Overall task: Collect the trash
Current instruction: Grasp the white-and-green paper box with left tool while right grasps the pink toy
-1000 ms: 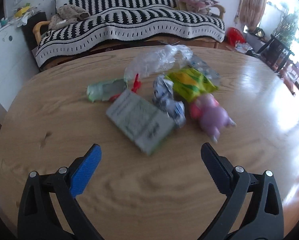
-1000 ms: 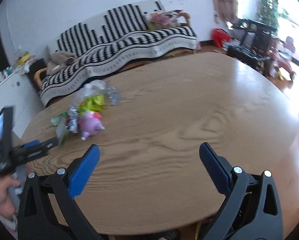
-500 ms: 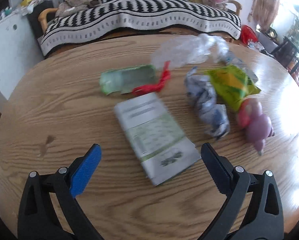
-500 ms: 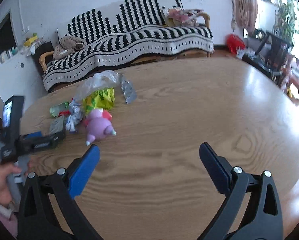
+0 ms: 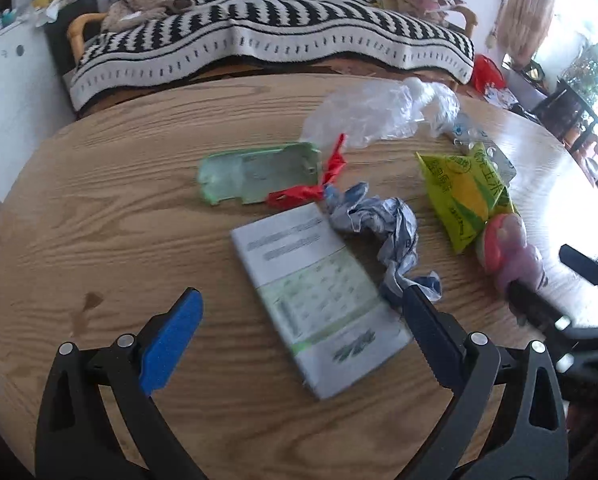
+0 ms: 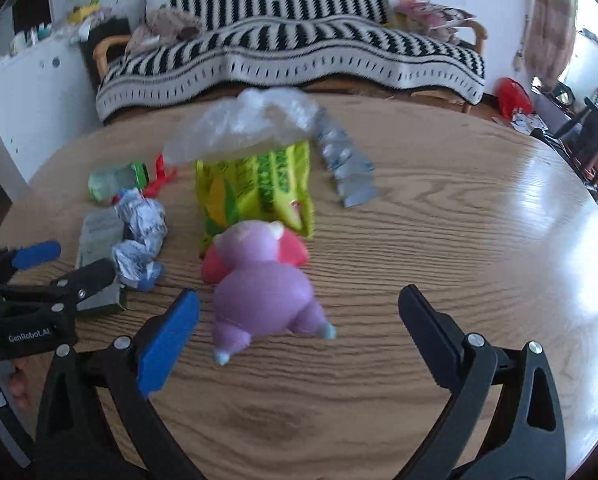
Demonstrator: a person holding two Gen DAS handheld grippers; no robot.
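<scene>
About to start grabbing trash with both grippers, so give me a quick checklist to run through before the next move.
1. Left gripper jaws open: ok.
2. Right gripper jaws open: ok.
3. Left gripper lined up on trash: ok, the booklet lies between its jaws.
4. Right gripper lined up on trash: not ok, the purple toy sits between its jaws; the yellow wrapper lies beyond.
5. Grippers apart from each other: ok, with the crumpled paper between them.
6. Bin for the trash in sight: not ok, none shows in either view.
</scene>
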